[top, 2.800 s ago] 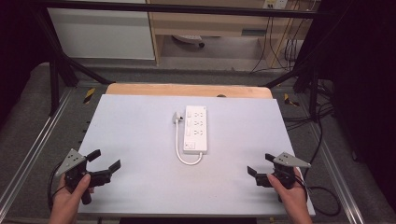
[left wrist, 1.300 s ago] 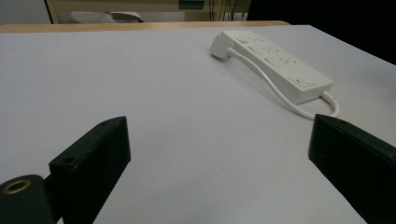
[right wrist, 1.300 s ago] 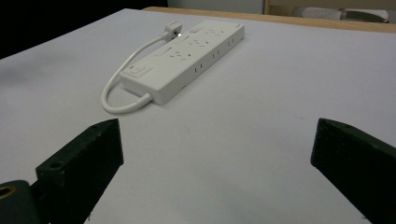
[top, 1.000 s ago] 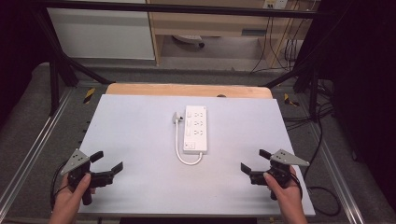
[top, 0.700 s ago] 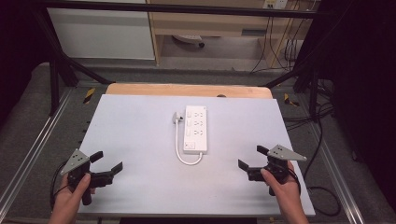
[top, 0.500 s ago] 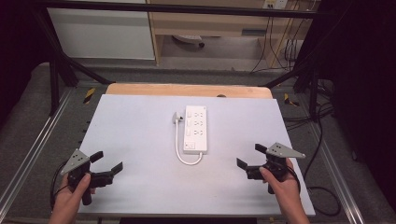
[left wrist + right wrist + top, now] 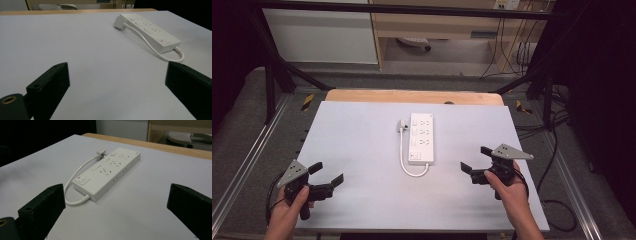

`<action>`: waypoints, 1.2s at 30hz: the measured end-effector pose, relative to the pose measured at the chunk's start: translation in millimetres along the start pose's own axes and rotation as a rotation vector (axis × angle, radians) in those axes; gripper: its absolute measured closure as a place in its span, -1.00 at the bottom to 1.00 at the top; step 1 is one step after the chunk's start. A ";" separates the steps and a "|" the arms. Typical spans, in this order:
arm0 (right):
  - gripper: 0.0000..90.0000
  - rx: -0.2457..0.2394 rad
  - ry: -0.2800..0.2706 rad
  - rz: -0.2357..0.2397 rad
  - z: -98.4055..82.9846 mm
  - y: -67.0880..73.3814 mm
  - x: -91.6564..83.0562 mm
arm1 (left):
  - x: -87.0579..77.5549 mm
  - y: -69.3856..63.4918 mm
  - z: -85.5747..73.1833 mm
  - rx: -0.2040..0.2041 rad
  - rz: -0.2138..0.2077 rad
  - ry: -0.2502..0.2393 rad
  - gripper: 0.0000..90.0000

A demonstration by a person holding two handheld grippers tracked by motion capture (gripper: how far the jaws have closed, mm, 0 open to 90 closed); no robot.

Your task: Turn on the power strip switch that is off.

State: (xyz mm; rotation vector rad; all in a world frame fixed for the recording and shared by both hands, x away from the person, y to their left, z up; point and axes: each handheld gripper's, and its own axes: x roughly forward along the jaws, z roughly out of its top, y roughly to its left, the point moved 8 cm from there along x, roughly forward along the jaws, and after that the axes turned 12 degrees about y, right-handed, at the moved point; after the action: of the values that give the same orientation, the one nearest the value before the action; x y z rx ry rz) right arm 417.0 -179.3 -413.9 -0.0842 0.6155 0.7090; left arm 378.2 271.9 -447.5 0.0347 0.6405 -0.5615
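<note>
Left gripper (image 7: 326,178) at desk's (image 7: 362,140) near-left corner, jaws wide, holding nothing. Right gripper (image 7: 475,164) near desk's near-right edge, jaws wide, holding nothing. White power strip (image 7: 421,138) lies flat mid-desk toward far edge, cord (image 7: 403,150) looped at near end, plug (image 7: 402,125) beside its left.

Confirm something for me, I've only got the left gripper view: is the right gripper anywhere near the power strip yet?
Observer: Not touching. In the high view the right gripper sits on the near right of the table, clear of the power strip.
Operator: Jaws open?
Observer: Yes, the right gripper view shows its jaws spread wide, nothing between them, aimed at the strip's switch end.
Operator: Where's the left gripper relative to all that?
Observer: The left gripper is at the near left corner, also open, farther from the strip than the right one.
Operator: Plug free?
Observer: The plug lies on the table beside the strip's far end, its cable looping back to the near end.
</note>
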 end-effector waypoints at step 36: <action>-0.93 -0.035 -0.010 0.002 57.6 8.7 34.8 | 0.5 1.2 -1.1 -0.001 0.002 0.005 -0.88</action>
State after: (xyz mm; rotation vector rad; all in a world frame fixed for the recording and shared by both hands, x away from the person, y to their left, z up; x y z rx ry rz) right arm 460.9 -136.5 -384.9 -0.1122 0.5938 0.7217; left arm 378.5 272.9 -448.8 0.0354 0.6455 -0.5594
